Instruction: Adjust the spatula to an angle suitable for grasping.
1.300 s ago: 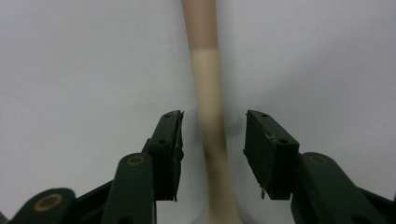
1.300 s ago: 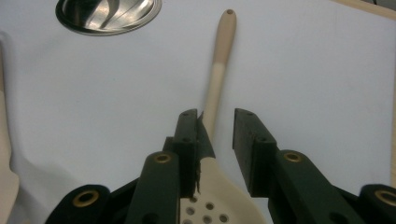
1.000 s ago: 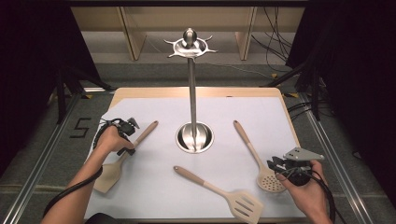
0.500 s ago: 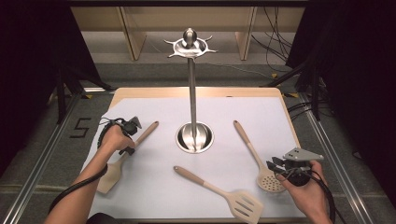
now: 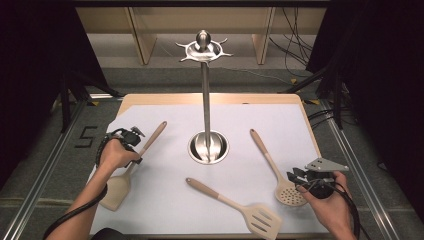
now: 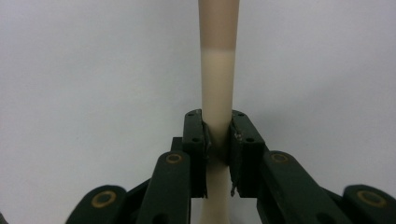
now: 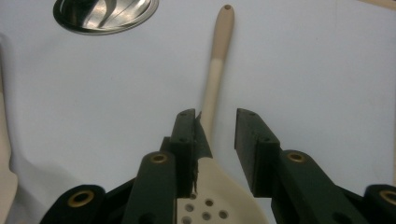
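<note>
**Left gripper clamps the solid spatula's shaft as the hand edges up the table**

Since the earlier frames the left hand (image 5: 116, 154) has slid a little farther up along the cream solid-bladed spatula with a tan wooden handle (image 5: 131, 168), and the blade now lies clear of the forearm near the table's front-left edge. The left gripper (image 6: 217, 140) has its two black jaws pressed against the cream shaft from both sides, pinching it just below where the cream part meets the tan handle; the handle runs away from the gripper over the white table cover (image 5: 165, 200).

The right gripper (image 7: 217, 135) sits at the front-right of the table, held in the right hand (image 5: 330, 205). Its jaws stand spread apart, and the cream perforated skimmer spoon with a tan handle (image 7: 212, 84) lies between them, its shaft touching the inner face of one jaw while the other stands off it. The skimmer's round holed bowl rests just below the jaws.

A polished steel utensil stand with a round base, tall rod and hooked crown (image 5: 207, 145) rises at the table's centre. A cream slotted turner with a tan handle (image 5: 235, 206) lies diagonally in front of it, between the two hands
</note>
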The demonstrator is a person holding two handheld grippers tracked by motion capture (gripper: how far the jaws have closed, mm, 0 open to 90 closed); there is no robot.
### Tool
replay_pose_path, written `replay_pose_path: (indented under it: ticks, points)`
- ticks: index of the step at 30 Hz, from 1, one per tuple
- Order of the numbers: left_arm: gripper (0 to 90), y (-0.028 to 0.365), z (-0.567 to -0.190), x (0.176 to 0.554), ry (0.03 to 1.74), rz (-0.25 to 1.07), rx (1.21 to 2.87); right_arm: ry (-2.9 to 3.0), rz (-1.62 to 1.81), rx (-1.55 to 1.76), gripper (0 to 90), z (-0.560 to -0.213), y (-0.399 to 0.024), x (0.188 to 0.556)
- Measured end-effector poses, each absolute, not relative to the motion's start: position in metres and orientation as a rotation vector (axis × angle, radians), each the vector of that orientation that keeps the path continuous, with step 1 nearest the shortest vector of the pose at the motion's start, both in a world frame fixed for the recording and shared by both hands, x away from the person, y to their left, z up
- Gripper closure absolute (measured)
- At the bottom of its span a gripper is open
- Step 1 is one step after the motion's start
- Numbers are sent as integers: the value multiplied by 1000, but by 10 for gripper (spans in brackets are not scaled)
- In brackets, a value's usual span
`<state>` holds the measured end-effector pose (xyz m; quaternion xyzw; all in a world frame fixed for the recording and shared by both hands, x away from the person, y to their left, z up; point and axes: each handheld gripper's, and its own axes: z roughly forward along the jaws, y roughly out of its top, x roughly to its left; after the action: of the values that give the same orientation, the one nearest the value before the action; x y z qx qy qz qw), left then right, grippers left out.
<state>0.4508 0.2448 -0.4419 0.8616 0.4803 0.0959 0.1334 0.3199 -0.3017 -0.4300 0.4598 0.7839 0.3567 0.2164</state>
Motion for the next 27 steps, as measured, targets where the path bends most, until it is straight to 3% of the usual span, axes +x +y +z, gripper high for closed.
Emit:
replay_pose_path:
  ticks: [13, 27]
  points:
    - [780, 254, -408, 408, 1258, 468, 2146, 2153, 988, 1270, 698, -428, -302, 320]
    - [780, 249, -401, 387, 1150, 520, 1968, 2151, 976, 1253, 700, -427, -304, 321]
